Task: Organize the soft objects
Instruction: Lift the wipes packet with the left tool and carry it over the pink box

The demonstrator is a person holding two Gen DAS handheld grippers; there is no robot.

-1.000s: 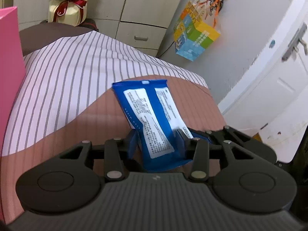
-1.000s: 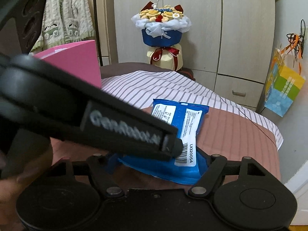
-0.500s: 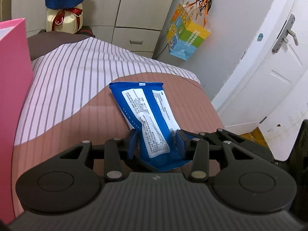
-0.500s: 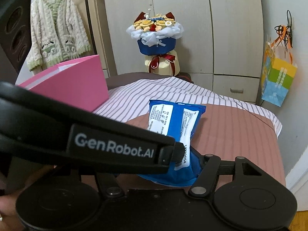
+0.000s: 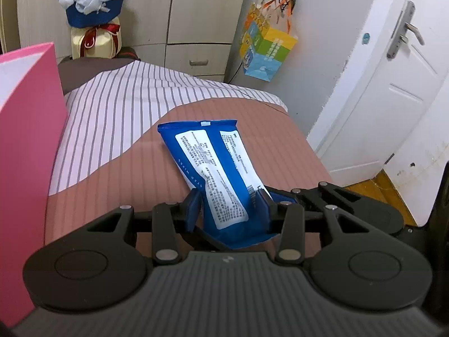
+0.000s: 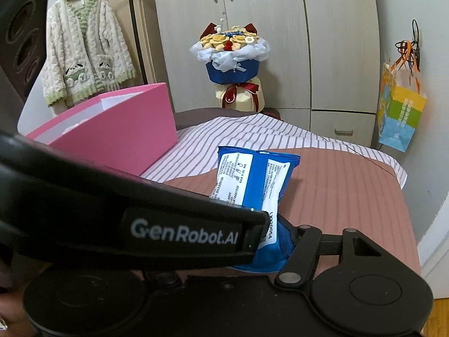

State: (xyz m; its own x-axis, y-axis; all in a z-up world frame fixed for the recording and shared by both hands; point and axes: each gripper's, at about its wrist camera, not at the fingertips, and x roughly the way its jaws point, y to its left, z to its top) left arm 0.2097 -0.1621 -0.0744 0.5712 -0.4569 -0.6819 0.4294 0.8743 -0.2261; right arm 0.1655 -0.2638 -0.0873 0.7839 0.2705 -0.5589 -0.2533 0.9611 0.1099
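Observation:
A blue soft pack with white printed labels [image 5: 213, 165] is held up above the bed. My left gripper [image 5: 228, 206] is shut on its near end, blue pads pressing both sides. In the right wrist view the same pack [image 6: 252, 179] sits between the fingers of my right gripper [image 6: 269, 241]; the right finger pad [image 6: 286, 238] touches it, and the left gripper's black body [image 6: 140, 224] hides the other finger. A pink open box [image 6: 112, 134] stands on the bed to the left, and it also shows in the left wrist view [image 5: 25, 140].
The bed has a brown ribbed cover [image 5: 266, 129] and a striped sheet [image 5: 120, 101]. A bouquet [image 6: 233, 64] stands behind it by the wardrobe. A colourful paper bag [image 5: 266, 50] hangs on the wall. A white door [image 5: 393, 84] is on the right. A cardigan [image 6: 84, 56] hangs at left.
Both grippers have risen and tilted up with the pack between them; more of the room shows. The hold on the pack is unchanged.

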